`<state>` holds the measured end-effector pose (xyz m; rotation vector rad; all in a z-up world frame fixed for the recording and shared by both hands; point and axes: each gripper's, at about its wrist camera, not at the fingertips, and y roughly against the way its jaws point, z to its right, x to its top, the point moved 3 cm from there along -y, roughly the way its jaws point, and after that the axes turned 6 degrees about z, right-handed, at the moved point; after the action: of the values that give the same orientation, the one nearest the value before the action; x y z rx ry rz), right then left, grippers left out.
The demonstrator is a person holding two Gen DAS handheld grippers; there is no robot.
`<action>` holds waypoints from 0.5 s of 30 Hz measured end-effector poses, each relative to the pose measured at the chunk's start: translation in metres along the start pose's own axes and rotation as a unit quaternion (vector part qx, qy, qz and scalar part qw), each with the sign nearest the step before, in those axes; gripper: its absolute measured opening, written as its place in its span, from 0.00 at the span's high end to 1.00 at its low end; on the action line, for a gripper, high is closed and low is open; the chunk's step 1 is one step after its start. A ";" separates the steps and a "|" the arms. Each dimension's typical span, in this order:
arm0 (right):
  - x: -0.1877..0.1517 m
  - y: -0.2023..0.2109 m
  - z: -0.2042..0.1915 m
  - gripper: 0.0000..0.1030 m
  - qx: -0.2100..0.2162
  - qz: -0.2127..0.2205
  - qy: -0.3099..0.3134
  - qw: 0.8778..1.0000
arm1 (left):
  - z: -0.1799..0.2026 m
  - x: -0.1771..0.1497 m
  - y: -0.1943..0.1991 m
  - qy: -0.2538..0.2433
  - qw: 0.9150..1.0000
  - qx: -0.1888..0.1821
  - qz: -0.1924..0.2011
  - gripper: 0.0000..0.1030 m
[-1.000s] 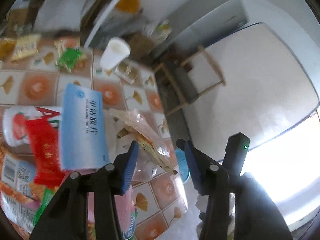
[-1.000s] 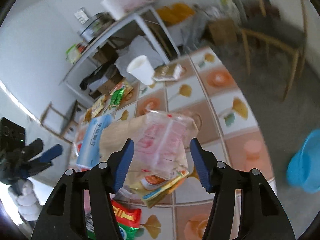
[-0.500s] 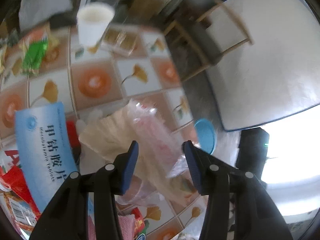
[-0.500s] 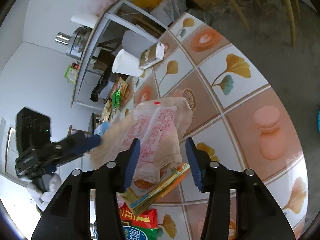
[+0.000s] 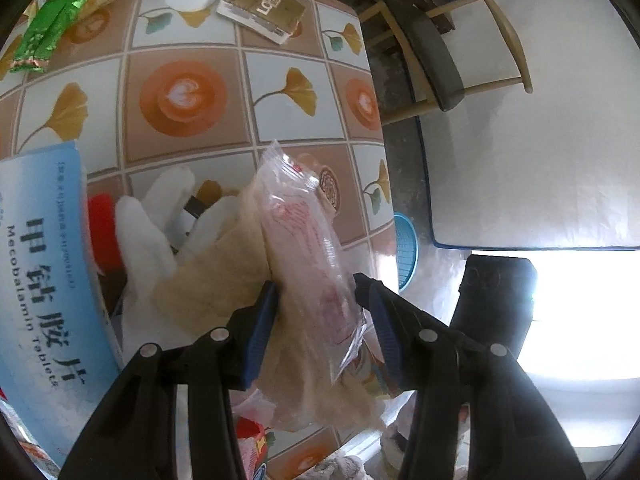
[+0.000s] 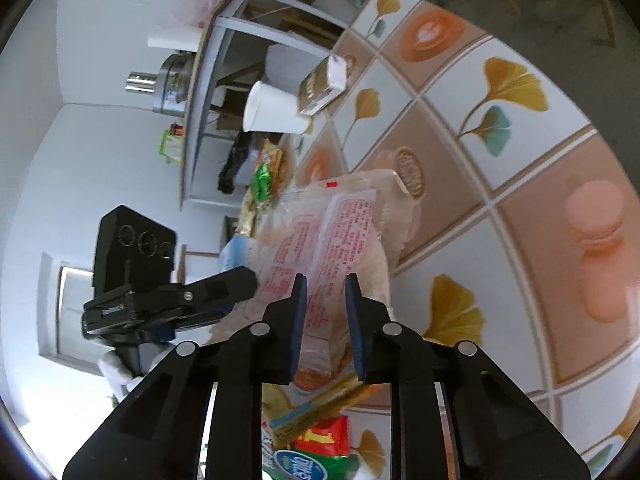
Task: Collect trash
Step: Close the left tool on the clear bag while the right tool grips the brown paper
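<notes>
Two claws meet at one crinkly clear plastic wrapper with pink print (image 6: 320,240). The right gripper (image 6: 326,312) has just been closing and now pinches it. The left gripper (image 5: 320,320) stands apart around it. At twelve o'clock, a white paper cup (image 6: 272,114) and gold carton (image 6: 320,88) wait on the tiled table (image 6: 520,184).

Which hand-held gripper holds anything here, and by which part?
The right hand-held gripper, jaws just closing, pinches the clear plastic wrapper at its near end. The left hand-held gripper straddles the same wrapper without gripping it.
</notes>
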<state>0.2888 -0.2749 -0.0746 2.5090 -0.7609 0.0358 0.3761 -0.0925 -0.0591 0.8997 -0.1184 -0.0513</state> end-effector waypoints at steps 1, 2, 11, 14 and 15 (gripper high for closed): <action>0.000 0.000 -0.001 0.81 0.003 -0.001 0.000 1.000 | 0.000 0.000 0.000 0.000 1.000 0.000 0.002 0.55; 0.000 0.000 -0.002 0.81 0.005 -0.001 0.003 1.000 | 0.000 0.001 -0.001 -0.002 1.000 0.000 0.005 0.56; -0.004 0.022 -0.002 0.79 0.007 0.022 0.009 1.000 | 0.005 0.003 0.013 -0.035 0.997 -0.006 0.065 0.90; -0.004 0.032 0.007 0.65 -0.024 0.038 0.010 0.999 | 0.011 -0.001 0.026 -0.059 0.993 -0.019 0.098 0.91; -0.005 0.033 0.011 0.58 -0.037 0.041 0.006 0.998 | 0.013 -0.003 0.029 -0.065 0.992 -0.024 0.106 0.91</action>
<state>0.2662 -0.3011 -0.0696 2.4053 -0.8456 0.0517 0.3717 -0.0842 -0.0292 0.8310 -0.3310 0.0846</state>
